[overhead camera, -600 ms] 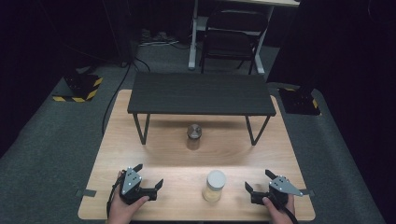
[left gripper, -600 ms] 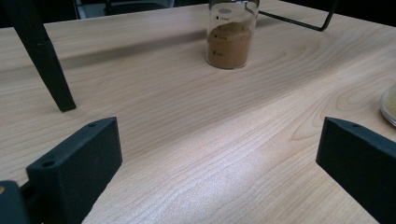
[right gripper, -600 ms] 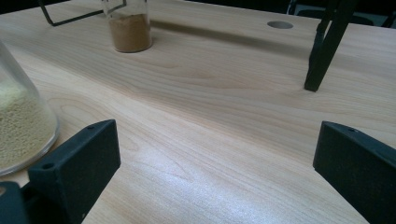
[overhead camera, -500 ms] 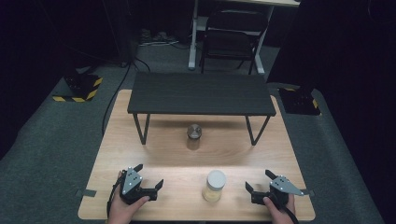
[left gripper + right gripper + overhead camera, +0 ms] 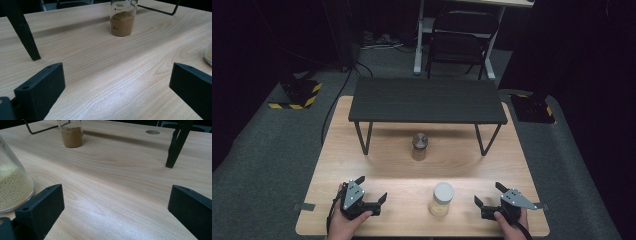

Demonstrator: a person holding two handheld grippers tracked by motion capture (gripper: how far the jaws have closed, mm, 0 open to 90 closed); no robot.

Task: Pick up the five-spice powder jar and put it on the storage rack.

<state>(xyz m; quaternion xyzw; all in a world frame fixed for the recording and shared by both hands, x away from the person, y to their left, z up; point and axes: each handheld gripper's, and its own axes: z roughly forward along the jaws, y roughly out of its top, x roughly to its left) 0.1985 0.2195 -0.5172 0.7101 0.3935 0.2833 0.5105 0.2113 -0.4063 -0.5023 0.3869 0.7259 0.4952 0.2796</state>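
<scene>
— Both grippers rest at the near edge of the table (image 5: 377, 165): the left gripper (image 5: 371, 192) and the right gripper (image 5: 488, 195), each with jaws spread wide and nothing between them.

— And what sits nearest them?

— A flask (image 5: 441, 200) with pale grains and a white cap, standing upright between the two, a little nearer the right one. In the right gripper view its glass wall (image 5: 13, 187) bulges just beside one jaw.

— So the risk?

— Likely a knock. That jaw is so near the flask that a careless sideways sweep could tip it. Its sloped glass sides may also slip up out of a squeeze placed too low or off-centre.

— Anything further out?

— A beaker (image 5: 419, 145) part-filled with brown powder, well apart toward the middle, just in front of the black shelf (image 5: 427, 100). A reach for it has to stay clear of the shelf's legs.

— The count?

— Two grippers, one flask, one beaker, one shelf, one table.
</scene>
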